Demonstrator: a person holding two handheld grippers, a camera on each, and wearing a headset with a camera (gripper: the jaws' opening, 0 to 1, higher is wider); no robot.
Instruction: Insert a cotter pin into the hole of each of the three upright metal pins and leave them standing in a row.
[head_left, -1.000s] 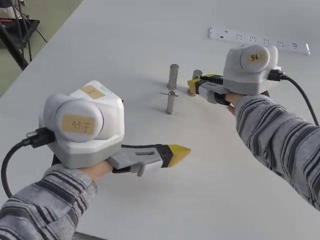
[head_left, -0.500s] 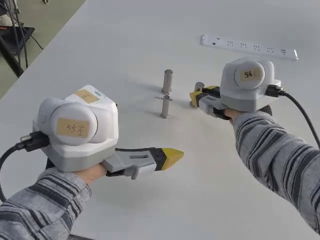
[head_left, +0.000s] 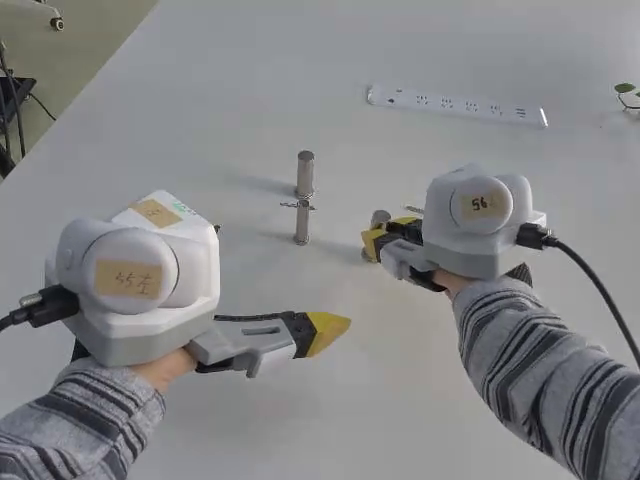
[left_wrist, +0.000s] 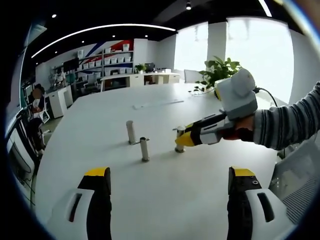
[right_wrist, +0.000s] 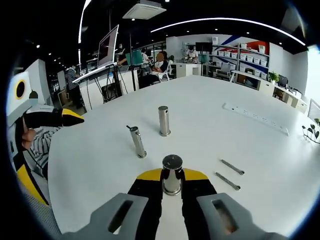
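Observation:
Two upright metal pins stand on the white table: a bare far one (head_left: 305, 172) (right_wrist: 163, 120) and a nearer one (head_left: 301, 222) (right_wrist: 137, 141) with a cotter pin through its top. My right gripper (head_left: 374, 242) (right_wrist: 172, 187) is shut on a third metal pin (head_left: 380, 217) (right_wrist: 172, 167), held upright to the right of the other two and closer to me. In the left gripper view this pin (left_wrist: 180, 139) shows between the right gripper's yellow tips. My left gripper (head_left: 326, 326) (left_wrist: 170, 172) hovers open and empty in front of the row.
Two loose cotter pins (right_wrist: 232, 167) (right_wrist: 227, 181) lie on the table just right of the held pin. A white power strip (head_left: 457, 104) (right_wrist: 255, 119) lies along the far side. Desks, shelves and people fill the room beyond the table.
My right gripper has drawn the held pin toward me, away from the two standing pins. The head camera has shifted; the left gripper stays much the same.

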